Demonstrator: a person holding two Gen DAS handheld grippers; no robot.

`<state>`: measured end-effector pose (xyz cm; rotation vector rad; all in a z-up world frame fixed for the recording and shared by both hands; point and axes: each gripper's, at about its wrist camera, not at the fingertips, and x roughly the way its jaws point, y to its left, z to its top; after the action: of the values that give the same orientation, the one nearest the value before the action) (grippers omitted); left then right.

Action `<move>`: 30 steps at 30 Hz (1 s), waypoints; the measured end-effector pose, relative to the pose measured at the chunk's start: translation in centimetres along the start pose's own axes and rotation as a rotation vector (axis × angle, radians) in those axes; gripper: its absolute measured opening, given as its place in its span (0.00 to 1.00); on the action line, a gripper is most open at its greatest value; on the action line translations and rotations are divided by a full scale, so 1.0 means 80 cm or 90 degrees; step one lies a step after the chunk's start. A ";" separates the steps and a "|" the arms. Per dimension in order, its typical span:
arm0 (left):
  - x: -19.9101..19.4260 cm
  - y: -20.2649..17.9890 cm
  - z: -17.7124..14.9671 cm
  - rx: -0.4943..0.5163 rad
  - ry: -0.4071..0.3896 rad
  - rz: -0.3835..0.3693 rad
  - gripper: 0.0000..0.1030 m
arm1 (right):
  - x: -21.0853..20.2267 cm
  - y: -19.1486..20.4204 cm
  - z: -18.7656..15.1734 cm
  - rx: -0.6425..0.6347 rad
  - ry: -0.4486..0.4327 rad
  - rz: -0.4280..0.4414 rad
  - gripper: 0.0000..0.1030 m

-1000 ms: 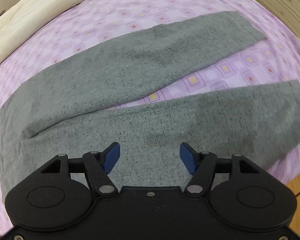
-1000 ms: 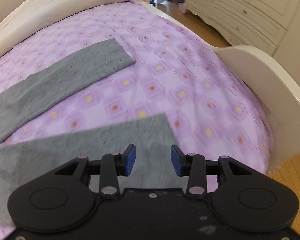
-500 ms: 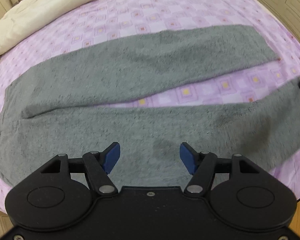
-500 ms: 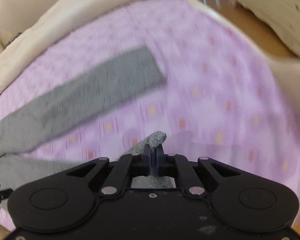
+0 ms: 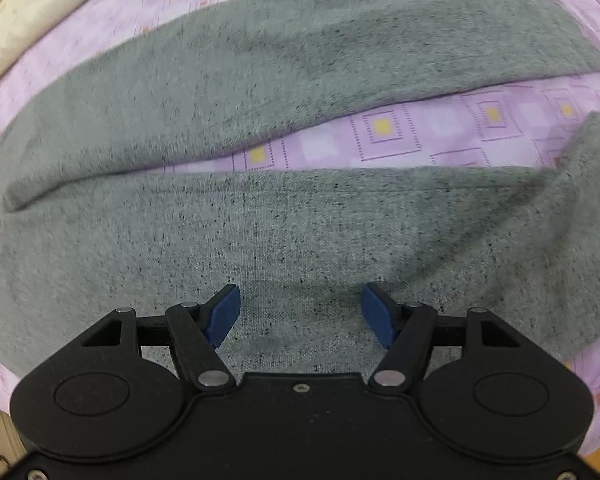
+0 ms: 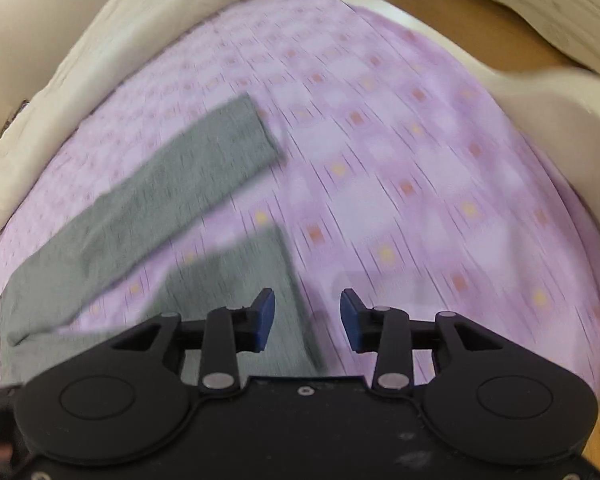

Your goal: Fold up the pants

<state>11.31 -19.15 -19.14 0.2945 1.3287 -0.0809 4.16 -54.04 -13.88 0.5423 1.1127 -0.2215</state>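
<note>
Left claw (image 5: 300,314): pointed steeply down, close above the near leg of the grey pants (image 5: 284,240); jaws opening, spread wide, blue pads (image 5: 222,316) clear of the cloth, nothing gripped. Right claw (image 6: 307,320): jaws opening, about halfway apart, nothing held; hem edge of the near leg passing between the pads, no pad pressing on it.

Pants (image 6: 172,184) spread flat on the bed, both legs lying apart in a narrow V, strip of bedsheet (image 5: 384,132) showing between them. Near leg: end bent upward at the right in the left view. Far leg: straight, square hem lying on open sheet.

Open room: wide stretch of bare sheet (image 6: 400,168) right of and beyond both hems. Mattress edge just beside the near leg, on the near side.

Surface: lilac sheet printed with squares. Cream duvet (image 6: 148,28) bunched along the far left edge. Cream bed frame (image 6: 552,112) at right, wooden floor (image 6: 452,16) beyond. Right view blurred.
</note>
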 end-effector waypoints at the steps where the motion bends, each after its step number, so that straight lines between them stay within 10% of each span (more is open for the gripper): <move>1: 0.001 0.003 0.001 -0.008 0.001 -0.004 0.71 | -0.003 -0.003 -0.011 0.006 0.005 0.010 0.40; 10: -0.003 0.001 0.006 0.017 -0.021 0.004 0.72 | 0.046 0.012 -0.030 -0.018 0.024 0.032 0.41; 11: -0.005 0.000 0.005 0.019 -0.023 0.005 0.72 | 0.048 0.014 -0.030 -0.018 0.019 0.030 0.35; 12: -0.006 0.000 0.005 0.020 -0.025 0.005 0.71 | 0.044 0.016 -0.030 -0.018 0.014 0.034 0.04; 24: -0.028 -0.004 -0.018 0.080 -0.094 0.020 0.65 | -0.007 0.018 -0.090 -0.027 0.076 -0.130 0.08; 28: -0.025 0.000 -0.016 0.109 -0.080 0.010 0.66 | -0.036 0.058 -0.075 -0.097 -0.056 -0.269 0.27; 30: -0.039 0.016 -0.011 0.088 -0.110 0.000 0.65 | -0.048 0.080 -0.068 -0.146 -0.091 -0.225 0.29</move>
<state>10.02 -18.06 -16.11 0.3963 1.1536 -0.1953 0.97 -46.12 -10.30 0.1212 1.0714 -0.4269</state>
